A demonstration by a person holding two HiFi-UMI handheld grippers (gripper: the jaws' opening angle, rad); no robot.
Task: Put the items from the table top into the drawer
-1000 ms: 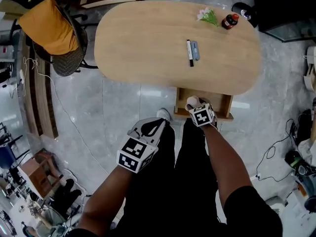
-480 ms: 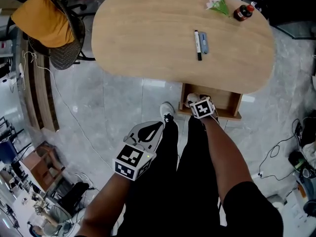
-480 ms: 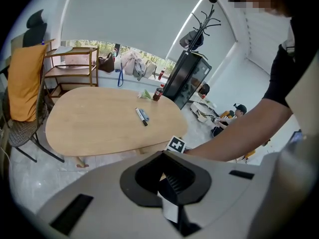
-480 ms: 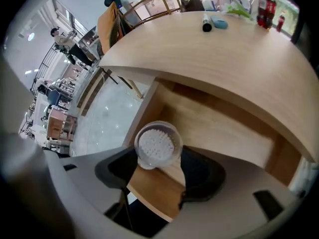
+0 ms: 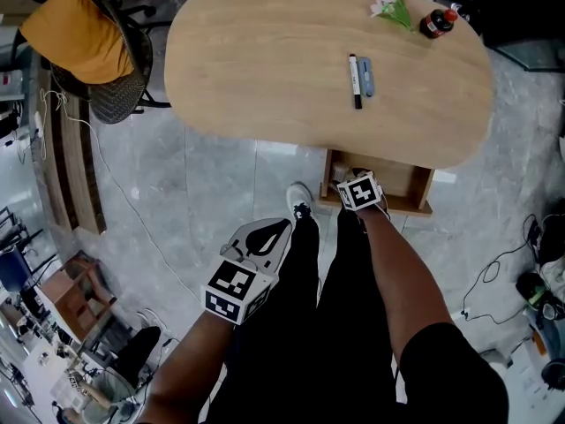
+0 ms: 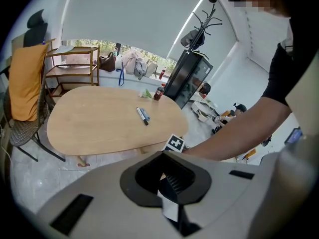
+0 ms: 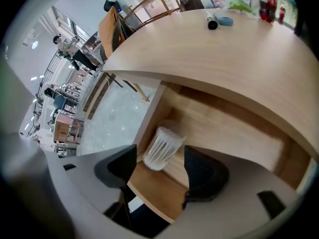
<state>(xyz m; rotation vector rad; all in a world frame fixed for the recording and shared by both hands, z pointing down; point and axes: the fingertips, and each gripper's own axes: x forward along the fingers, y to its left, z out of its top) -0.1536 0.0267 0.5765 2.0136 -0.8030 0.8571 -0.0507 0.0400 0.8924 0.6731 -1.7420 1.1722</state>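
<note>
The surface (image 5: 265, 69) carries a bottle (image 5: 435, 22) and marker (image 5: 354, 81). In the open drawer (image 5: 415, 184), a cup (image 7: 162, 148) sits before the right gripper's (image 7: 160, 161) parted fingers (image 7: 202, 171). The left gripper's (image 6: 169, 183) fingers are closed, empty. The marker looks light, stiff, slick: pinch mid-barrel.

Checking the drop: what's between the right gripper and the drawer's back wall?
A white ribbed cup sitting in the drawer; the right gripper view shows it.

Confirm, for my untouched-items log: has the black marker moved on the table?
No. The black marker sits unchanged relative to the table and bottle.
</note>
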